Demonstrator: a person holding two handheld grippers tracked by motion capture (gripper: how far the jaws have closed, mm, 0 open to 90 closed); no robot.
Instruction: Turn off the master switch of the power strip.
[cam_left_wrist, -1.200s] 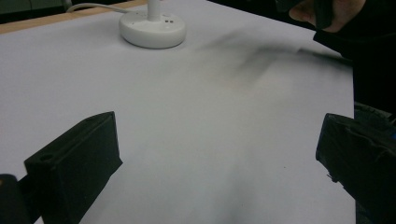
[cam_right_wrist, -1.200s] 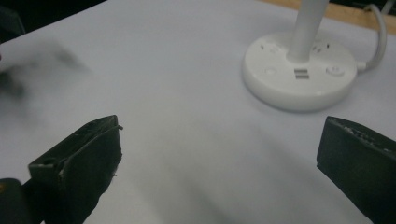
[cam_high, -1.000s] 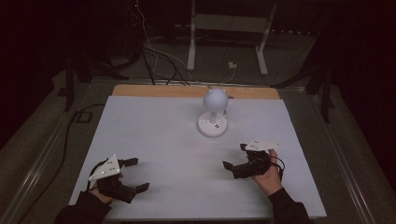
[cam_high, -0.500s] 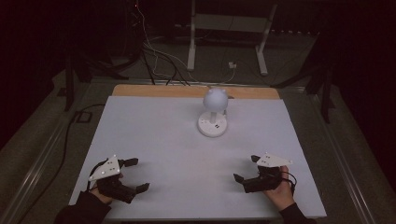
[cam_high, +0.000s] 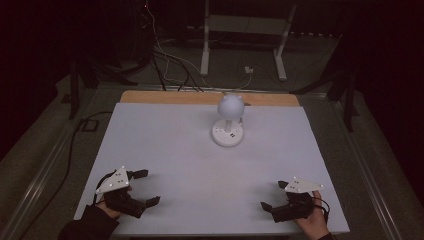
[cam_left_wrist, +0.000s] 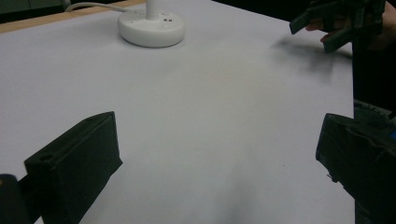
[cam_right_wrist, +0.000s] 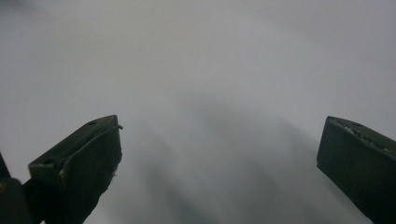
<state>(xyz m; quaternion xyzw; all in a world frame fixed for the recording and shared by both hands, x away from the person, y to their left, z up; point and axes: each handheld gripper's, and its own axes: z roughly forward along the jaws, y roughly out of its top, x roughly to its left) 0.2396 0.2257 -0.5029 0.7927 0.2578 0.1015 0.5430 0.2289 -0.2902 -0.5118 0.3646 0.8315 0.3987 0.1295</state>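
A small white lamp stands at the far middle of the white table (cam_high: 170, 145), its round head (cam_high: 230, 105) above a round base (cam_high: 228, 135). My left gripper (cam_high: 148, 187) rests near the front left edge, open, nothing between its fingers. My right gripper (cam_high: 272, 195) sits near the front right edge, also open and empty. The left gripper view has the lamp base (cam_left_wrist: 150, 29) far ahead, with the right gripper (cam_left_wrist: 327, 23) at the upper right. In the right gripper view, my right gripper (cam_right_wrist: 219, 140) points at bare white table (cam_right_wrist: 210, 56).
A wooden strip (cam_high: 165, 97) runs along the table's far edge. Beyond it, cables (cam_high: 170, 65) lie on the dark floor beside a white stand frame (cam_high: 245, 30). A black cable (cam_high: 75, 145) runs down the left side of the table.
My right gripper has drawn back toward the front right edge of the table, staying open. The left gripper and the lamp have not moved.
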